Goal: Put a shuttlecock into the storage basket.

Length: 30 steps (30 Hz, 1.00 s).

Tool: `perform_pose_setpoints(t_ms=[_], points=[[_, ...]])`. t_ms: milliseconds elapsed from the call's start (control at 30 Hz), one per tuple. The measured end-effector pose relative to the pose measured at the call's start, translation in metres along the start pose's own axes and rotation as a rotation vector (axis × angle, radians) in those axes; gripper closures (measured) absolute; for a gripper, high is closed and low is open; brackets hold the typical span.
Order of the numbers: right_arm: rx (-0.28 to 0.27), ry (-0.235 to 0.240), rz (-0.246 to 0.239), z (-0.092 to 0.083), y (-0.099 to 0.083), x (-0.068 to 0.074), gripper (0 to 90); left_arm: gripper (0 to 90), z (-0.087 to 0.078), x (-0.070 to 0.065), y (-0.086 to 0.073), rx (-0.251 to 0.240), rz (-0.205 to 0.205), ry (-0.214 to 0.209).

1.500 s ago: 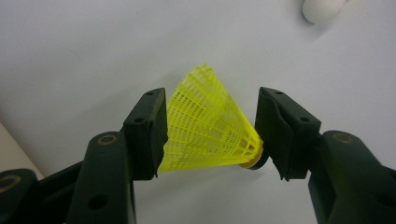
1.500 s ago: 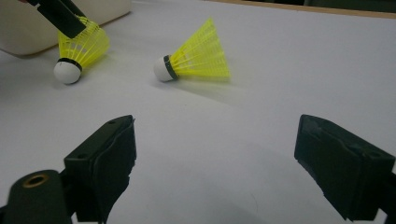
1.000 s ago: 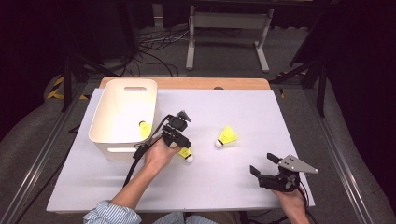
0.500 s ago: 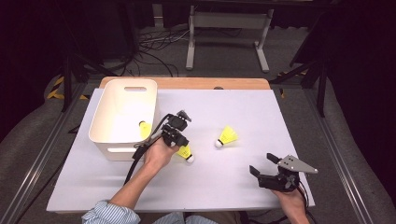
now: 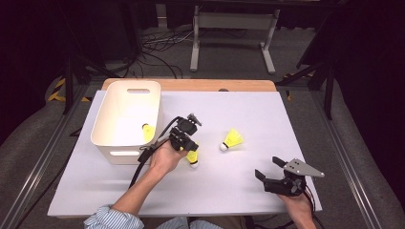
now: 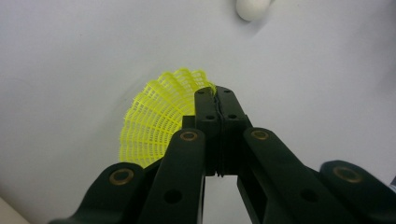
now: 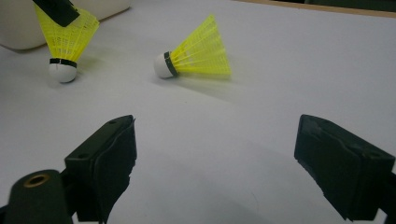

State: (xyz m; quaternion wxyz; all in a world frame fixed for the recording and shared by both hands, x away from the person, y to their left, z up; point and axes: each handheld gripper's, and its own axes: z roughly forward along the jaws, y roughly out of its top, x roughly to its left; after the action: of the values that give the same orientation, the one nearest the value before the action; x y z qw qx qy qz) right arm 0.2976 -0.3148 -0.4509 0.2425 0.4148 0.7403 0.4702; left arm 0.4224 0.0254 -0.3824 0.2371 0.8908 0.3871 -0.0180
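Note:
A yellow shuttlecock point(image 5: 193, 157) point(image 6: 154, 121) point(image 7: 65, 42) stands with its white cork on the white table top, just right of the tub. My left gripper point(image 5: 191, 151) point(image 6: 215, 93) points down at it, and its jaws have just been closing. They now meet on the rim of the mesh skirt. A second yellow shuttlecock point(image 5: 231, 140) point(image 7: 196, 49) lies on its side mid-table. A third one point(image 5: 148, 132) lies inside the white tub point(image 5: 119, 152). My right gripper point(image 5: 268, 168) point(image 7: 215, 154) rests near the front right edge, open, with nothing between its fingers.
The tub stands at the table's left, close to my left hand. A wooden strip point(image 5: 191, 85) runs along the far edge of the table. Beyond it are a metal stand point(image 5: 229, 28) and cables on the floor.

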Motion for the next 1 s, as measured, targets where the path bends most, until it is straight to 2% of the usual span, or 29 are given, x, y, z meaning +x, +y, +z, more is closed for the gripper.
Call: perform_pose_setpoints(t_ms=[133,567,700,1000], points=[[-0.003,0.0,0.003,0.0,0.0,-0.001,13.2,90.0,-0.002,-0.002,0.0,0.006,0.014,-0.001],[-0.001,0.002,0.002,0.0,0.0,0.0,13.2,89.9,-0.021,-0.004,0.0,-0.028,0.049,0.012],[-0.002,0.001,0.002,0.0,0.0,0.0,13.2,89.7,-0.026,-0.003,0.001,-0.044,0.036,-0.015],[-0.002,0.002,0.003,0.0,0.0,0.0,13.2,89.7,-0.045,-0.003,0.004,-0.079,0.044,0.005]])
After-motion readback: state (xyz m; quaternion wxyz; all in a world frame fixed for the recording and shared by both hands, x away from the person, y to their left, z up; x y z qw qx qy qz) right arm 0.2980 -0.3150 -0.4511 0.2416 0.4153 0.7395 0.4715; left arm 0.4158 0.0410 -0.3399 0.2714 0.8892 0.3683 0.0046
